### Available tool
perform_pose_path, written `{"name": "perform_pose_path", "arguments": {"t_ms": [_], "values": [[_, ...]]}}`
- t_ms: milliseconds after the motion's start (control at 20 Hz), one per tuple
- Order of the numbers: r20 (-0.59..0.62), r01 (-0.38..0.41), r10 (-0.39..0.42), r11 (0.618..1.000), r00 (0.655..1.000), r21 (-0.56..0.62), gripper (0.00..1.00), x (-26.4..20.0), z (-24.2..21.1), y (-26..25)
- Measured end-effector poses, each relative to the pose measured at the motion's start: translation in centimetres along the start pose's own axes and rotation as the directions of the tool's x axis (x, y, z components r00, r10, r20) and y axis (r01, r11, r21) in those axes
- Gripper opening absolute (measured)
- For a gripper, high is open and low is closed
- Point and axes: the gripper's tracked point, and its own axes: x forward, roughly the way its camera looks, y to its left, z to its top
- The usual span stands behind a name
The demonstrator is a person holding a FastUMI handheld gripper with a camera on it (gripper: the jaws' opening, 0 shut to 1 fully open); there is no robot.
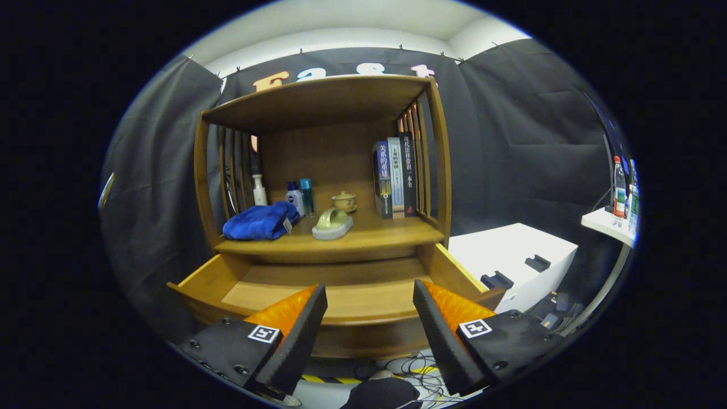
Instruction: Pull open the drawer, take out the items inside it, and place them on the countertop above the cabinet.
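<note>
drawer [341, 289] stands pulled open below the cabinet's countertop [375, 233], just beyond the released hand-held gripper [369, 329], its long axis running left to right. its visible floor looks bare; a blue cloth [260, 221] and a pale dish [332, 224] rest farther up on the countertop.

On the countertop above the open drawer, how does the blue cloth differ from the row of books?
The blue cloth is soft and lies crumpled in a low heap; the books are rigid and stand upright. The cloth sits by the cabinet's left slats, the books against the right slats. The cloth is one bright blue, the books vary in spine colour. Both rest on the countertop, well beyond the open tongs.
</note>
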Motion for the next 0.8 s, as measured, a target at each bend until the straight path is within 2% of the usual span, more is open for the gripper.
{"name": "perform_pose_path", "arguments": {"t_ms": [250,550,800], "values": [[-0.055,0.014,-0.014,1.0,0.998,0.013,0.99,-0.2,-3.3,-0.6],[-0.077,0.032,-0.036,0.998,0.996,-0.051,0.99,0.4,-4.9,-0.5],[-0.096,0.039,-0.045,0.998,0.994,-0.059,0.99,1.2,-6.0,0.1]]}}
